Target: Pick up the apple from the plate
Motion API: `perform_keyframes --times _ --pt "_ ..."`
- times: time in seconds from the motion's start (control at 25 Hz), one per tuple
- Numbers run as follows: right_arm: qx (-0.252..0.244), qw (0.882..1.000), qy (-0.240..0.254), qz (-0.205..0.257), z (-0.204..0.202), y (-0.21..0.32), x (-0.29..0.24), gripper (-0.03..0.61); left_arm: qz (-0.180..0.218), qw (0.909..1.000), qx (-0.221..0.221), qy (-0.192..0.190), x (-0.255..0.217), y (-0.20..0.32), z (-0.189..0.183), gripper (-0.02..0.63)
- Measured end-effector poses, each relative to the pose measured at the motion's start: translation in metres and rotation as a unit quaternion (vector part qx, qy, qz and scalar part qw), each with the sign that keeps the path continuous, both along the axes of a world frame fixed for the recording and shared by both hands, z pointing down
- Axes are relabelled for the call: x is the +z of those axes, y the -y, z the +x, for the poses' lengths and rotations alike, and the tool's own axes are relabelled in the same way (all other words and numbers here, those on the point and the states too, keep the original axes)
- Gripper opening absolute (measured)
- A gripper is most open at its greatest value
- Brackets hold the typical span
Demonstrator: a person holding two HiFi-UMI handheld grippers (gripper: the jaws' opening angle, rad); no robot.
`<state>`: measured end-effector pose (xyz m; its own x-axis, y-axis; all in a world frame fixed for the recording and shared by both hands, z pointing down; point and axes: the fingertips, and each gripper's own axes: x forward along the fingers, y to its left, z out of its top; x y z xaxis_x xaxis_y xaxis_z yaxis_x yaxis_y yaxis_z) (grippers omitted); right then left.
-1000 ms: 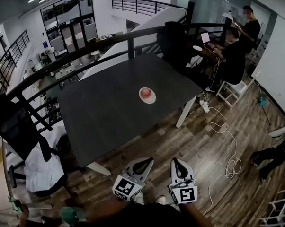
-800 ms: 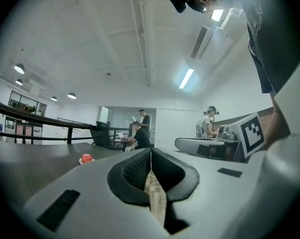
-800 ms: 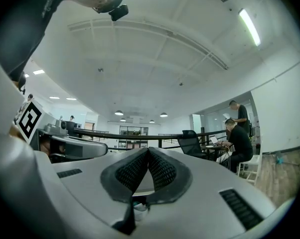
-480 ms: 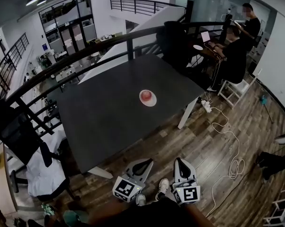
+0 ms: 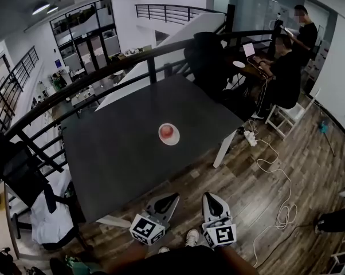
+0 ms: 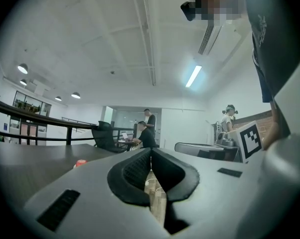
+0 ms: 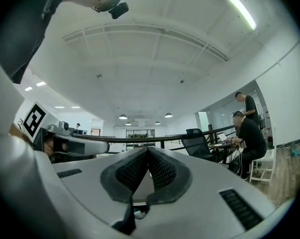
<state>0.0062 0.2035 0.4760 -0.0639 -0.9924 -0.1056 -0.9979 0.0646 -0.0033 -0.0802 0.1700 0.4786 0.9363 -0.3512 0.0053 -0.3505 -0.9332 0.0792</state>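
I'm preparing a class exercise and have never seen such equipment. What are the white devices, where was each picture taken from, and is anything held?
No robot here: a person holds a two-jaw gripper in each hand. The head view, from a camera on the person's head, shows the left gripper and right gripper at the bottom, short of a dark table. On it stands a plate with a red apple. The other two pictures come from cameras riding on each gripper, looking along its jaws. Both pairs of jaws are closed and hold nothing.
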Motion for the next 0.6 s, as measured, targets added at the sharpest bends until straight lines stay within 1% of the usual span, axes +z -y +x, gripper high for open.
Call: perform_keyframes --times 0.16,0.28,0.44,0.6 --pt "-0.005 1.0 0.006 0.003 0.035 0.013 0.002 0.023 0.006 0.9999 -0.005 0.01 0.003 0.015 0.028 0.023" --pt "-0.013 1.0 0.007 0.001 0.055 0.021 0.002 0.023 0.018 0.9994 -0.017 0.025 0.003 0.023 0.043 0.023" --pt "-0.033 0.999 0.006 0.006 0.066 0.036 0.001 0.023 0.027 0.9986 -0.032 0.033 0.003 0.032 0.057 0.023" --pt "-0.052 0.998 0.011 0.015 0.069 0.052 -0.005 0.023 0.02 0.9983 -0.042 0.035 -0.001 0.037 0.066 0.023"
